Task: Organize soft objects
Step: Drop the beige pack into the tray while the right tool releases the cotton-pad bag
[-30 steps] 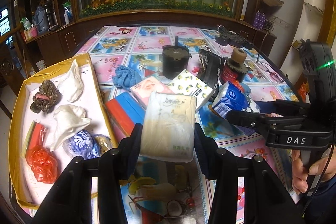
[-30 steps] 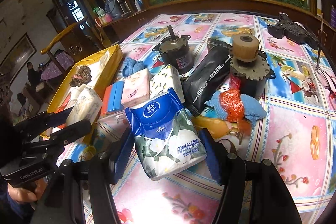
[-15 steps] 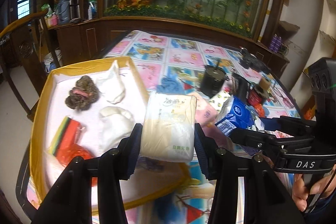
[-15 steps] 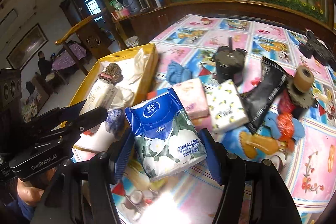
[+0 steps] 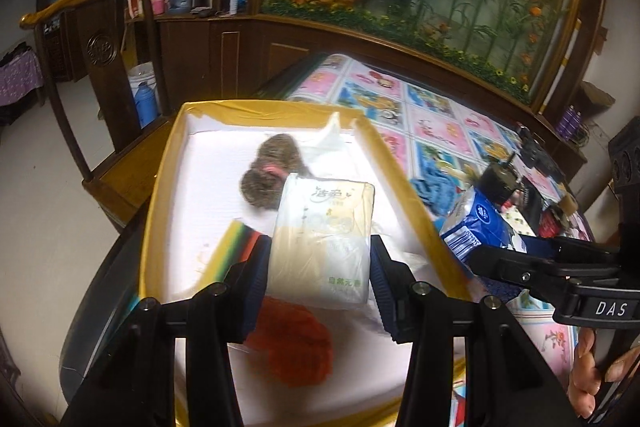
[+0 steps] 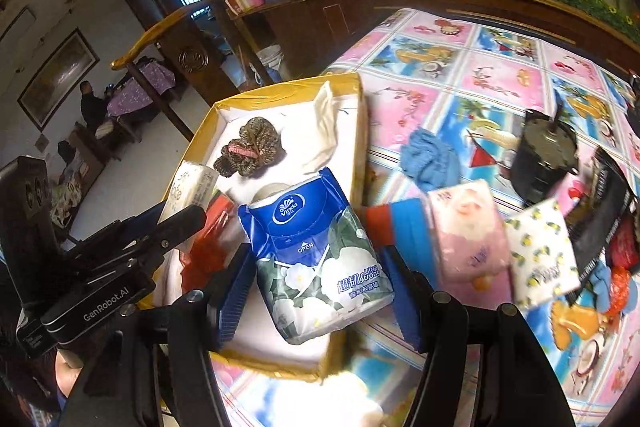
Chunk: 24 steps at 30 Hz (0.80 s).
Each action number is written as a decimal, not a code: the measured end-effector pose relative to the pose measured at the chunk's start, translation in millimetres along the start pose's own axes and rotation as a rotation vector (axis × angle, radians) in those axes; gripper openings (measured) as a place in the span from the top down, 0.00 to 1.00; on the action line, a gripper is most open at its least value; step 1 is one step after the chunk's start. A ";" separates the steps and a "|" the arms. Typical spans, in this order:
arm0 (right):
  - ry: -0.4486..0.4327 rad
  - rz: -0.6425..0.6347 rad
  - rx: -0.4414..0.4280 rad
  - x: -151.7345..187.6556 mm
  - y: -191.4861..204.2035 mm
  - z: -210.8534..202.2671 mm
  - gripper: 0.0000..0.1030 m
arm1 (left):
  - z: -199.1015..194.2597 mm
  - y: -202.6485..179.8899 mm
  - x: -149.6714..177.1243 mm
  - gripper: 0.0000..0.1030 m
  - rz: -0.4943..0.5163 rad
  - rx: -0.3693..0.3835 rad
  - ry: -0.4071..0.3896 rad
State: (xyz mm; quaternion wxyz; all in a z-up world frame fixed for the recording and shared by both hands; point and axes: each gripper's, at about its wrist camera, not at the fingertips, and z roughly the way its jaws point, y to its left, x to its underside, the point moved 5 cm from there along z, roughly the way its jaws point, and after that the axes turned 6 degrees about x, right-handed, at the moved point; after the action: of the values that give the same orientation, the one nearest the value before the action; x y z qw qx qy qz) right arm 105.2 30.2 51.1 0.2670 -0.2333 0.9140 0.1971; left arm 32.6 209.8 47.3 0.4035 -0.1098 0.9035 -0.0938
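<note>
Tissue packs, two of them, both lifted off the counter and carried toward the yellow tray at the counter's left edge. Cream pack pinched between the left tongs, hanging over the tray's middle, above a red mesh bundle and beside a striped sponge. Blue pack gripped across its width by the right tongs, hovering over the tray's near right wall, half above the counter. Already in the tray: a brown scrunchie and white cloths toward the far end. Still out on the counter: a blue rag, a pink pack and a lemon-print pack, next to hard items such as a black motor.

Step in hand, most likely: delivery of both packs into the tray. Next move, probably: lower the cream pack onto a bare patch of the white liner, clear of the mesh, then widen the left tongs; shift the blue pack fully inside the wall before release, lest it tip back onto the counter.
</note>
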 end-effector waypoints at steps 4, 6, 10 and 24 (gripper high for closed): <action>0.021 -0.007 0.002 -12.4 15.4 20.0 0.34 | 7.9 18.3 -1.9 0.55 -0.022 -0.018 0.025; 0.030 -0.007 0.011 -18.6 21.3 30.2 0.34 | 13.2 24.4 -1.9 0.55 -0.024 -0.026 0.041; 0.050 -0.006 0.025 -27.6 27.0 48.0 0.34 | 21.5 33.2 -2.9 0.55 -0.020 -0.035 0.069; 0.093 -0.014 0.078 -42.1 35.0 91.5 0.34 | 40.8 50.2 3.0 0.55 -0.050 -0.039 0.127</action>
State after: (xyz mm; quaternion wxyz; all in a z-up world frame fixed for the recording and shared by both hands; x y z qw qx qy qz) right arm 154.3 116.6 12.3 0.2344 -0.2382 0.9307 0.1486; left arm 55.1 253.8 5.4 0.3406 -0.1338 0.9260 -0.0929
